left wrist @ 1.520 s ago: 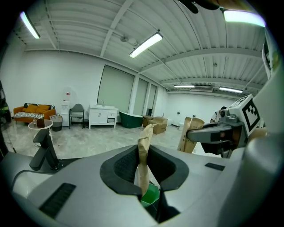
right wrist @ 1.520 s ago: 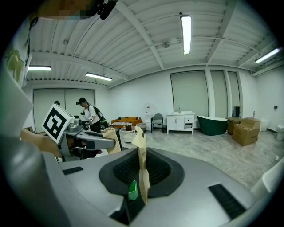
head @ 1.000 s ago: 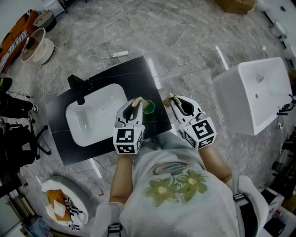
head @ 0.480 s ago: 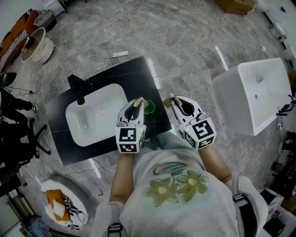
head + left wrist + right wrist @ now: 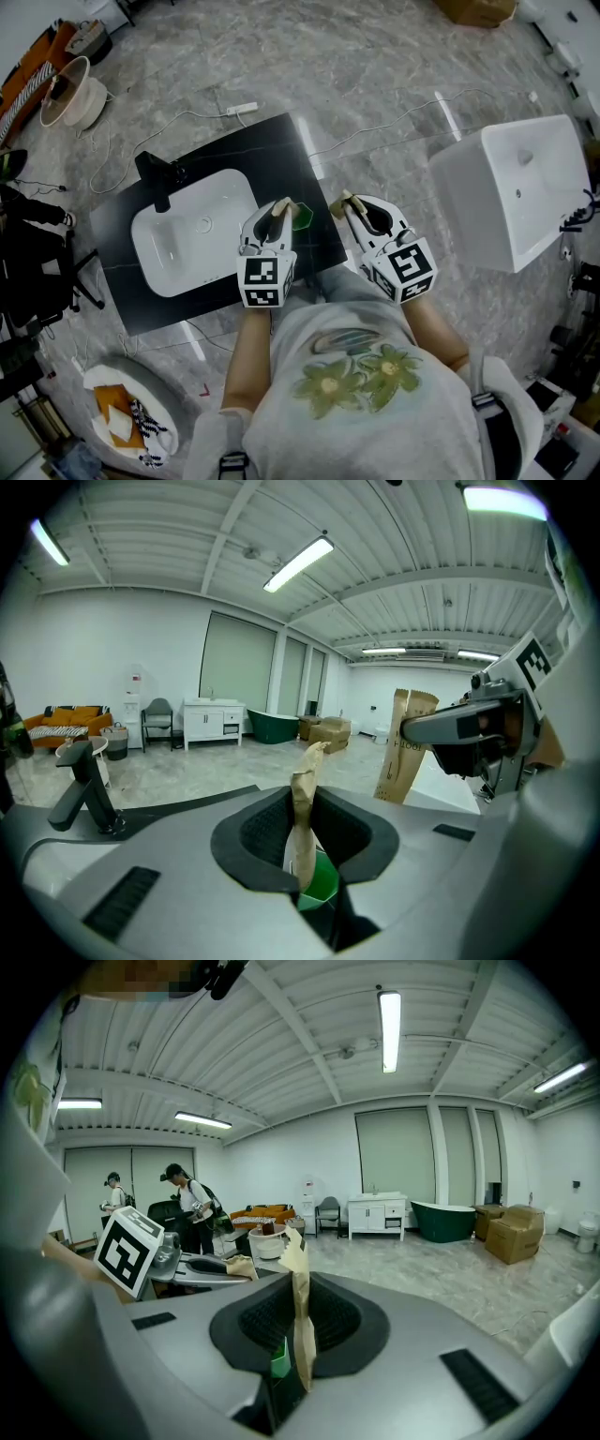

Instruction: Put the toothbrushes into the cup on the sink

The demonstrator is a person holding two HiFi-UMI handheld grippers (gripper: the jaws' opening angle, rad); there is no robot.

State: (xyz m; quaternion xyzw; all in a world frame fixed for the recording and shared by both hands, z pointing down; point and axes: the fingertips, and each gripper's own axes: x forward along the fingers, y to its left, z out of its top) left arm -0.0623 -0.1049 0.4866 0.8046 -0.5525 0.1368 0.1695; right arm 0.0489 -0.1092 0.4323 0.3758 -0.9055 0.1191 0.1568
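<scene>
Green cup (image 5: 301, 217) on black worktop (image 5: 309, 169); white sink (image 5: 178, 246) left of cup. Left tongs (image 5: 277, 208) just left of cup, over its rim, clamped on brown paper-wrapped toothbrush (image 5: 303, 794), upright, lower end over cup mouth. Right tongs (image 5: 344, 201) right of cup, apart from it, pinched on second wrapped toothbrush (image 5: 300, 1312), upright.

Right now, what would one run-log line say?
left tongs: shut on wrapped toothbrush; right tongs: shut on second wrapped toothbrush; green cup: on black counter, near left tongs
</scene>
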